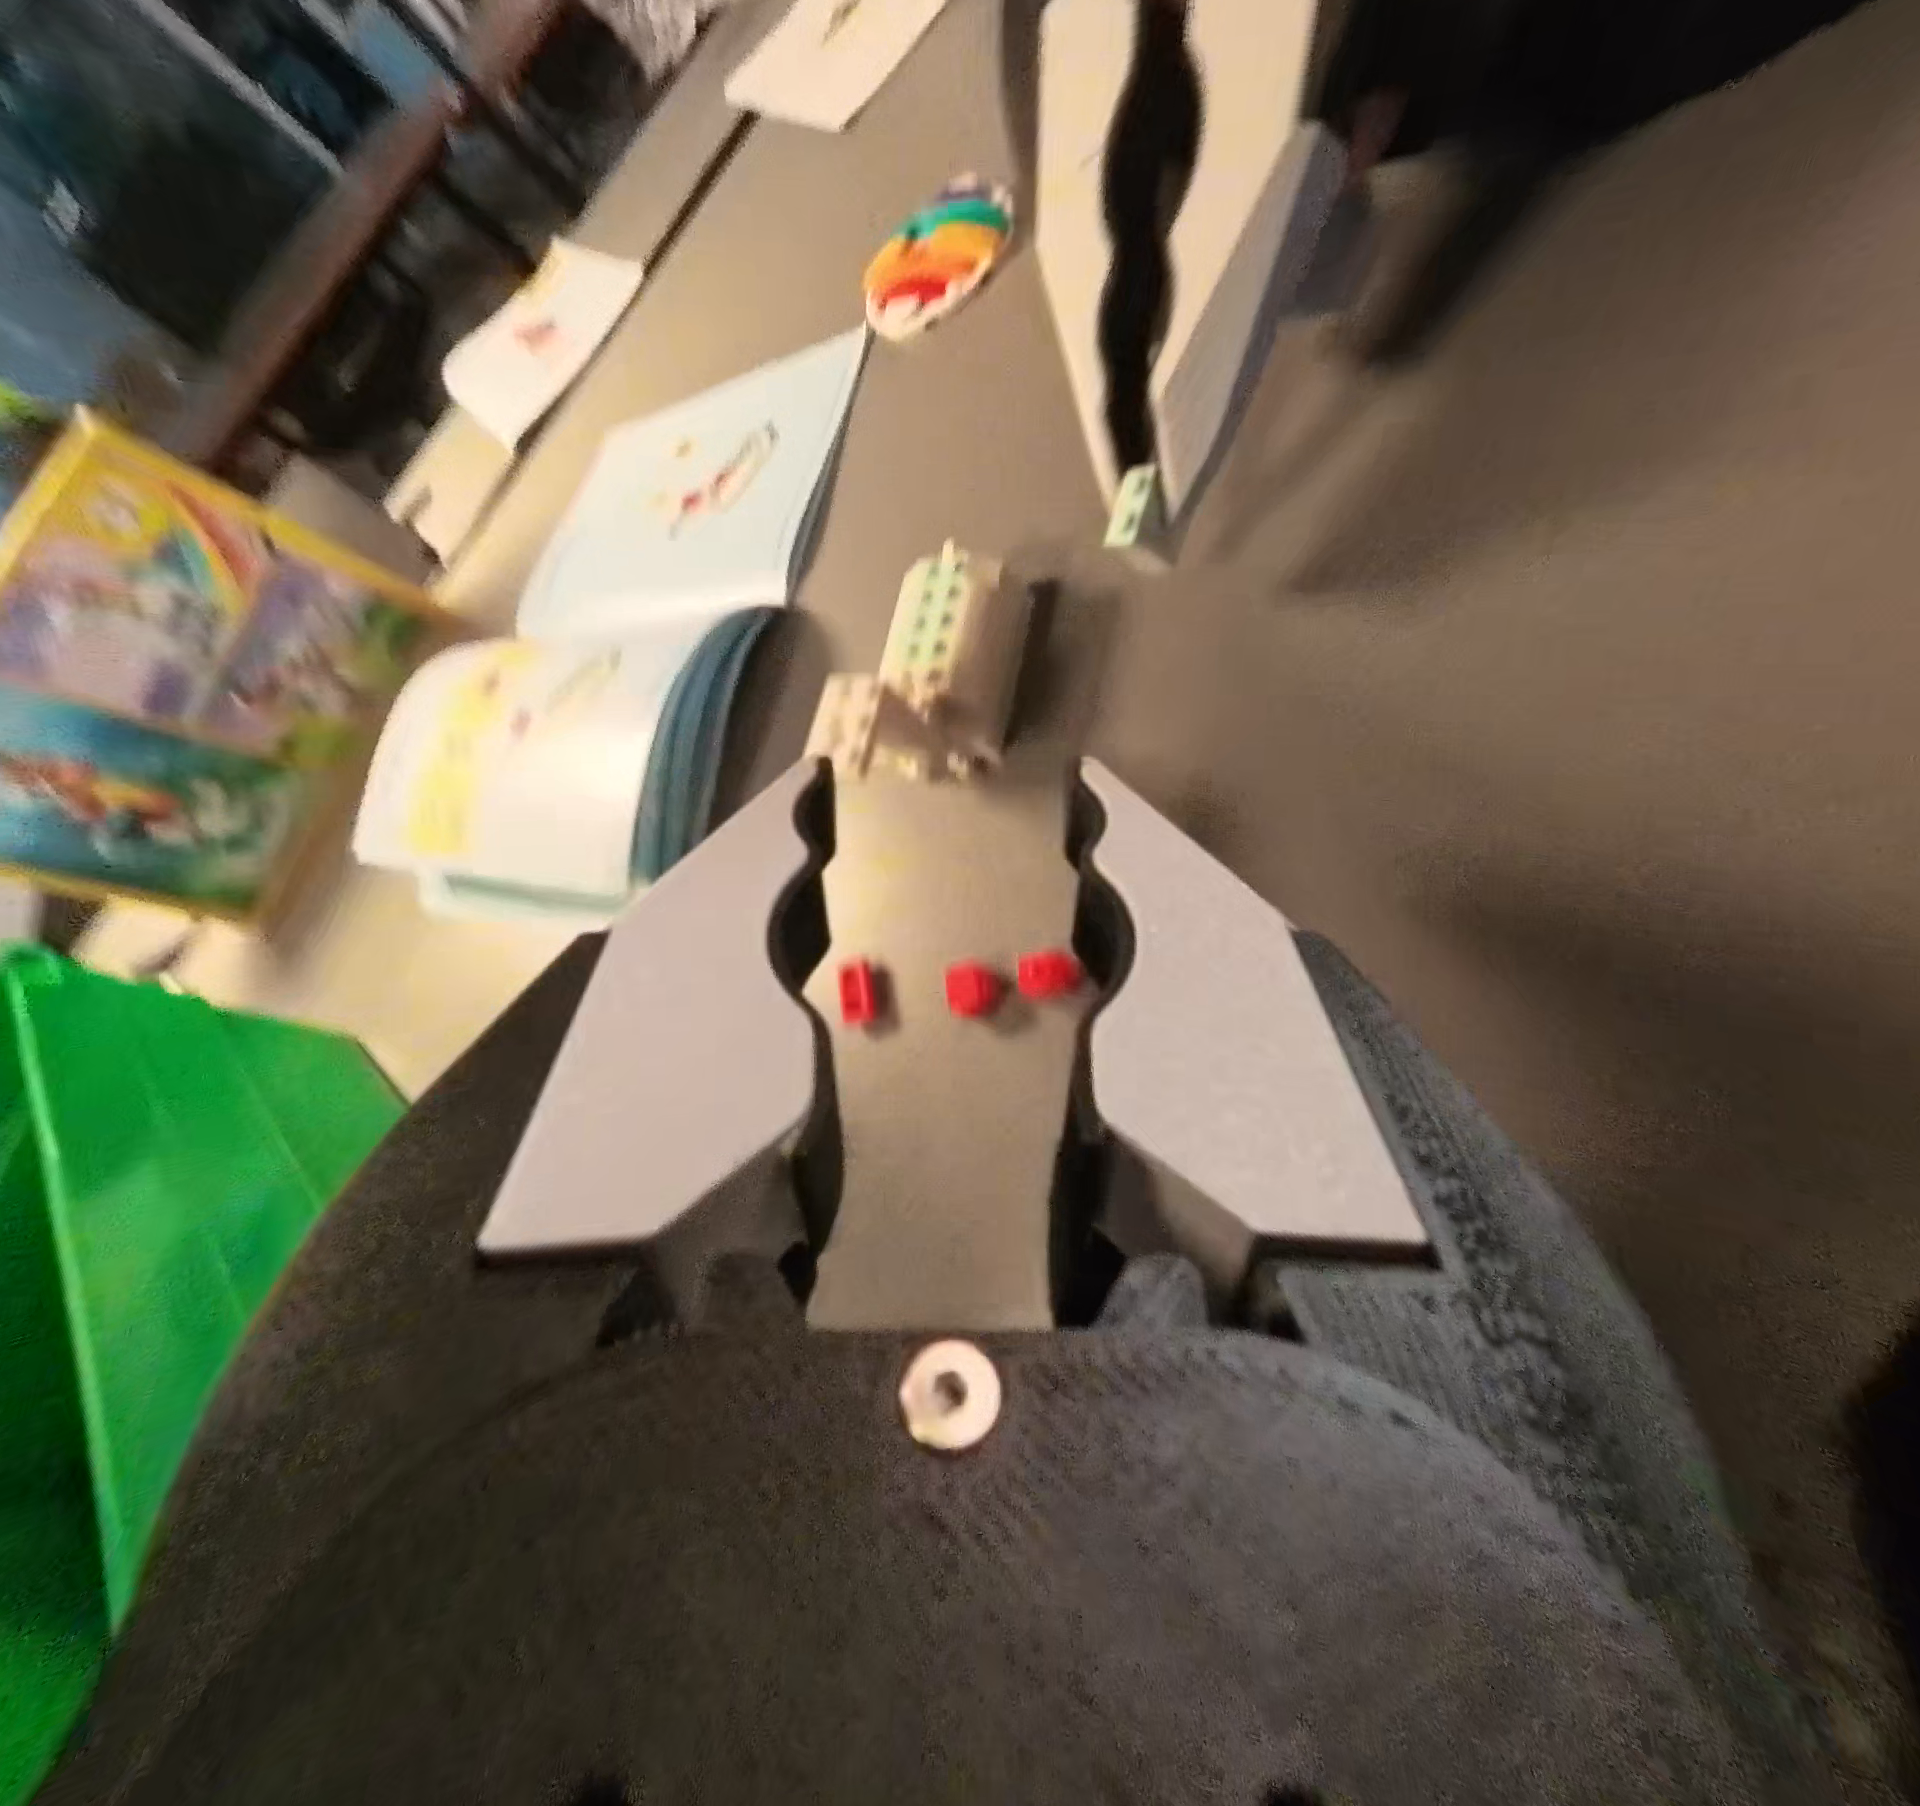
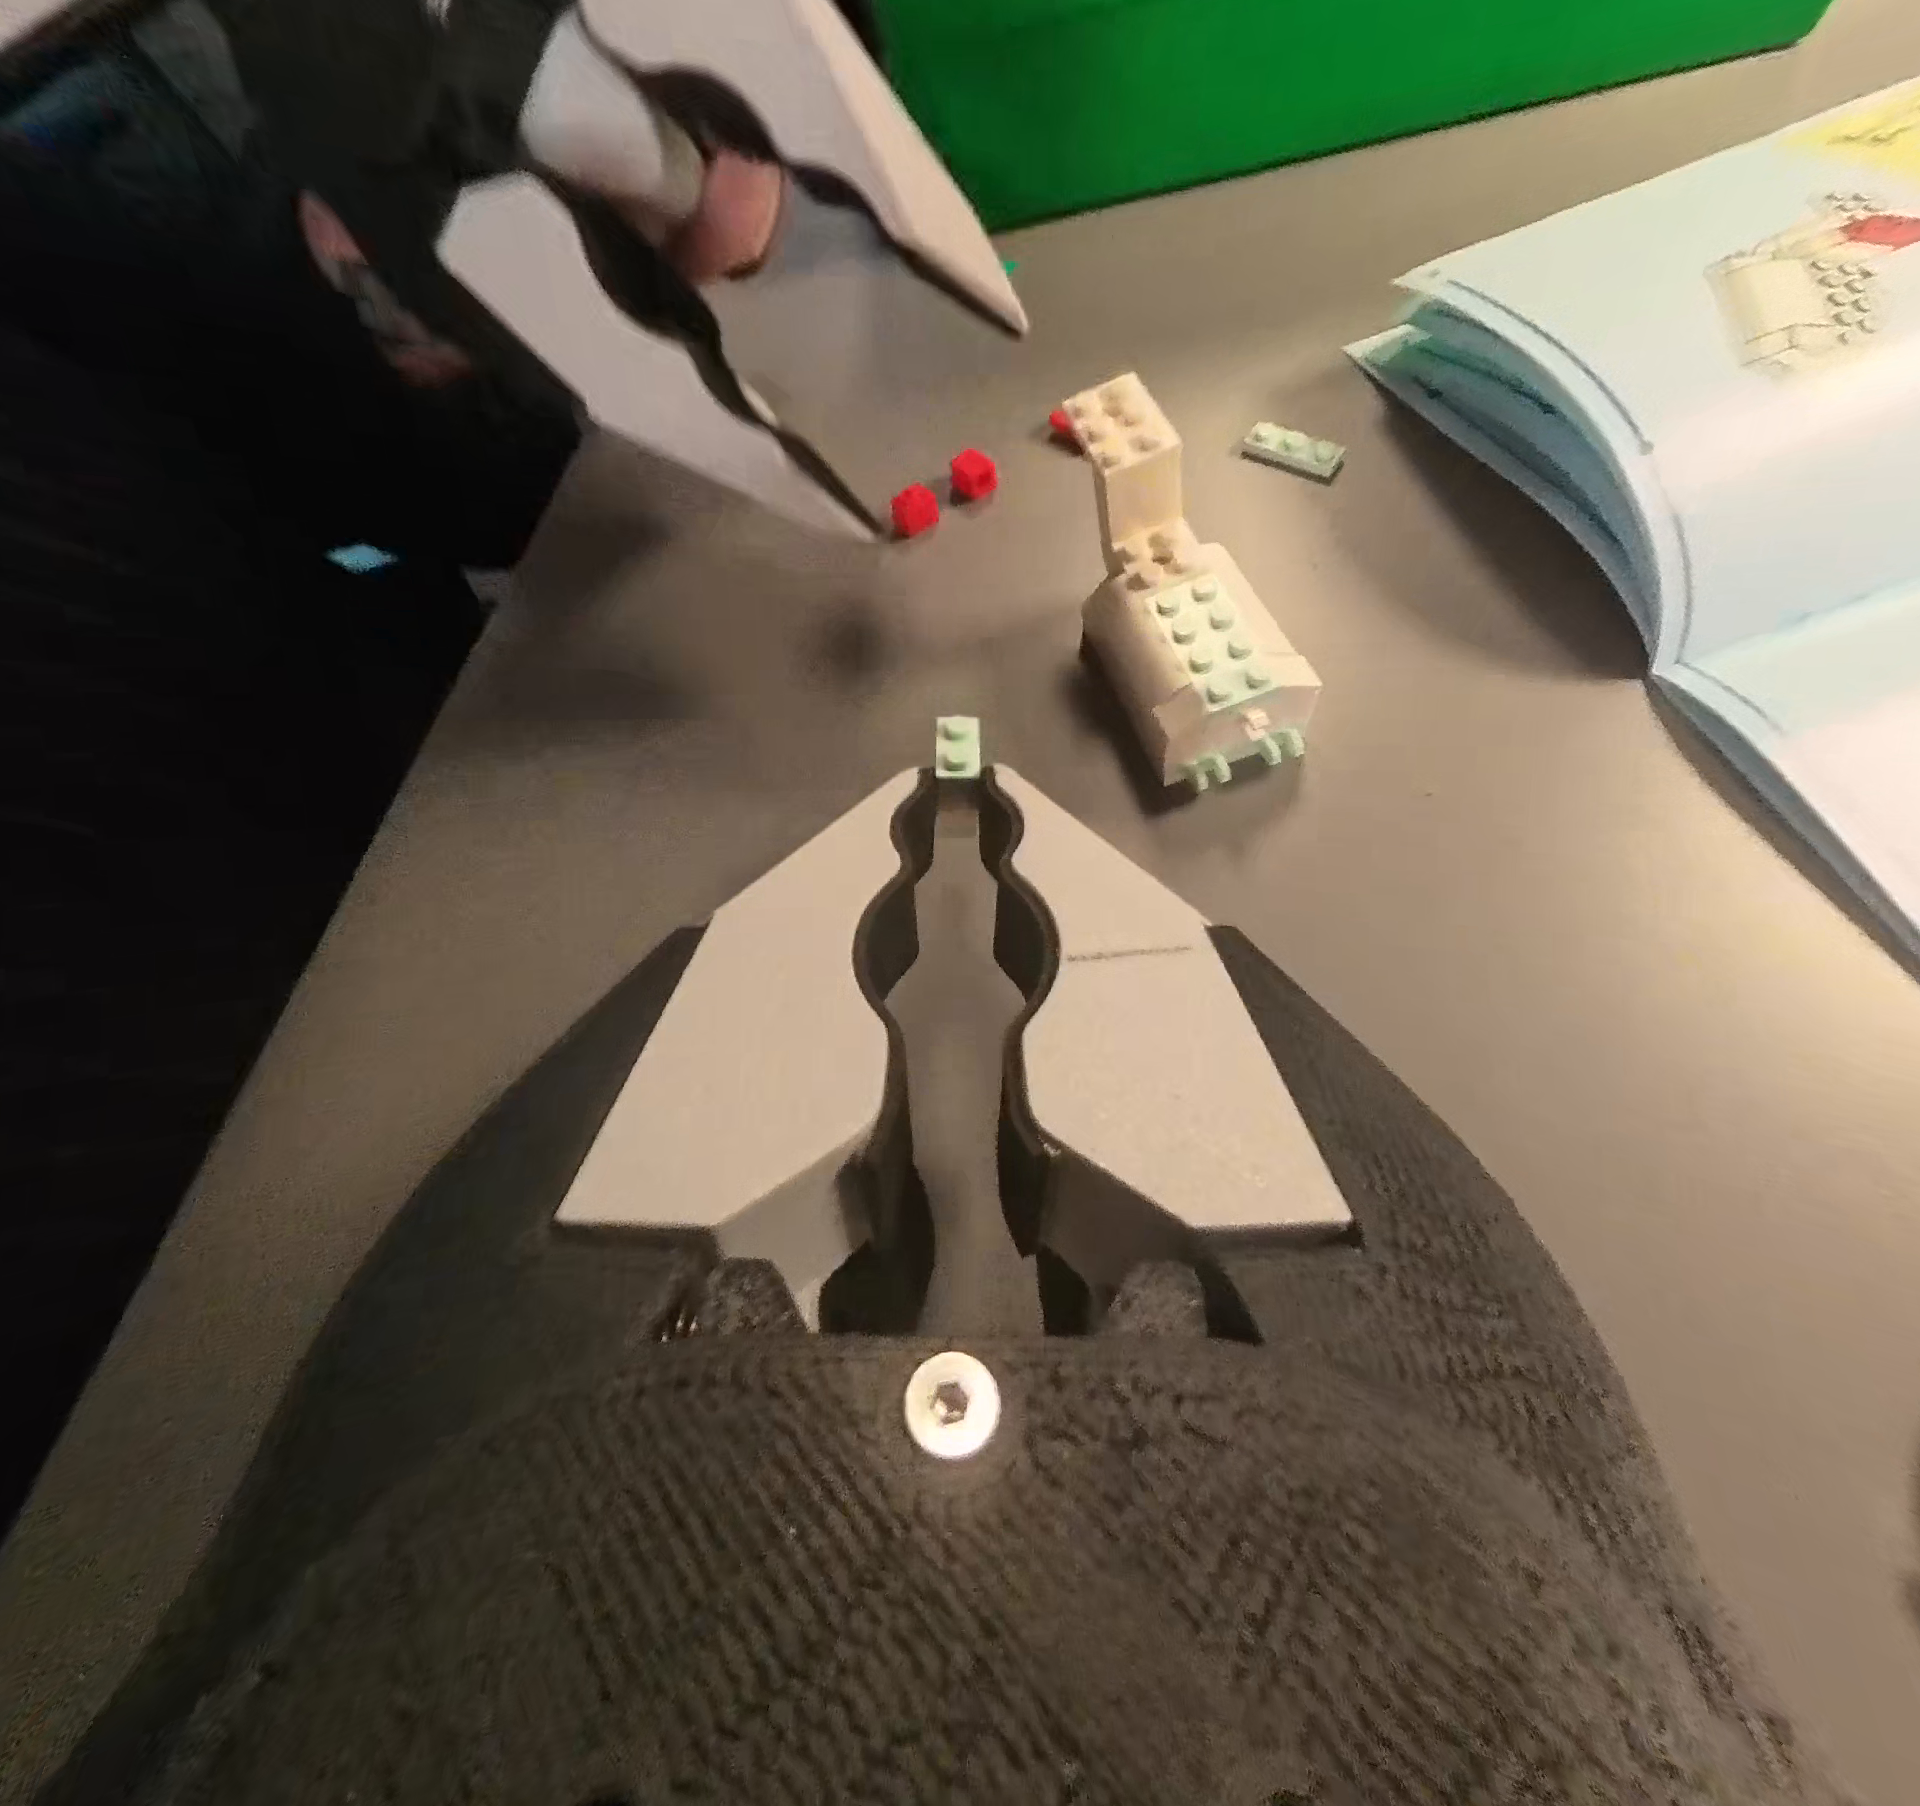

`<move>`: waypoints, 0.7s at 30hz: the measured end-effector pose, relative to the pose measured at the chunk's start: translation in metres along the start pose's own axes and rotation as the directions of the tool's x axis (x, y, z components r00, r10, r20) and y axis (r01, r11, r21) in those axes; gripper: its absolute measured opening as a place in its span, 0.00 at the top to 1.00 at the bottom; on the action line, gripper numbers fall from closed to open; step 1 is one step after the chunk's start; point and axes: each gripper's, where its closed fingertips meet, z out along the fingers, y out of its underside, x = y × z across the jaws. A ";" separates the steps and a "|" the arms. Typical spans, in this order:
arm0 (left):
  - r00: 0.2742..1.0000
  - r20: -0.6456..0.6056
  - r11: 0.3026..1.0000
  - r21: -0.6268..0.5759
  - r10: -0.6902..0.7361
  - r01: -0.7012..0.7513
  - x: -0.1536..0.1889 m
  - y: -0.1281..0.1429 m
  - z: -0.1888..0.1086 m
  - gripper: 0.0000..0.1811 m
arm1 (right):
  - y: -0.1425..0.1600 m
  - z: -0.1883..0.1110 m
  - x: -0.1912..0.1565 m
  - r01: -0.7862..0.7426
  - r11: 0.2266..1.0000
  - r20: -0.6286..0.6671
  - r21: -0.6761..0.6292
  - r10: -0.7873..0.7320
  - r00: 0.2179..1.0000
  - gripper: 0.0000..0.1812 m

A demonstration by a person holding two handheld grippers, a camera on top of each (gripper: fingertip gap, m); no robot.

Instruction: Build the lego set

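A white and mint lego build (image 1: 940, 676) (image 2: 1195, 655) lies on the grey table. My left gripper (image 1: 951, 769) is open and empty above three small red pieces (image 1: 971, 987), which show between its fingers. In the right wrist view the left gripper (image 2: 945, 426) hovers with one fingertip close to a red piece (image 2: 914, 509). My right gripper (image 2: 958, 774) is shut on a small mint plate (image 2: 958, 748) (image 1: 1132, 504), held to the left of the build. Another mint plate (image 2: 1294, 447) lies loose beyond the build.
An open instruction booklet (image 2: 1714, 509) (image 1: 675, 613) lies beside the build. A green box (image 2: 1351, 21) (image 1: 156, 1237) stands at the table's side. A lego set box (image 1: 156, 676), paper sheets (image 1: 831, 42) and a colourful round piece (image 1: 940, 265) lie farther off. The gap from one gripper's tips to the other's is roughly 7 cm.
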 end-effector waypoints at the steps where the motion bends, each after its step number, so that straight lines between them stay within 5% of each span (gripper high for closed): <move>1: 0.999 -0.010 0.998 -0.038 -0.050 0.049 -0.002 0.010 -0.005 0.76 | 0.002 0.001 -0.001 0.012 1.000 0.000 -0.015 -0.012 1.000 0.97; 5: 0.985 -0.054 0.972 -0.176 -0.166 0.155 0.004 0.043 -0.015 0.83 | 0.010 0.007 -0.005 0.090 0.993 -0.023 -0.083 -0.092 0.996 0.97; 12: 0.966 -0.110 0.957 -0.201 -0.234 0.209 0.017 0.049 -0.013 0.84 | 0.018 0.012 -0.010 0.221 0.964 -0.053 -0.147 -0.231 0.972 0.97; 17: 0.969 -0.243 0.990 -0.144 -0.035 -0.001 0.028 0.045 -0.015 0.84 | 0.020 0.012 -0.022 0.275 0.951 0.018 -0.143 -0.275 0.961 0.96; 21: 0.902 -0.409 0.958 -0.174 0.141 -0.229 0.025 0.050 -0.017 0.85 | 0.021 0.011 -0.026 0.279 0.950 0.048 -0.142 -0.275 0.960 0.96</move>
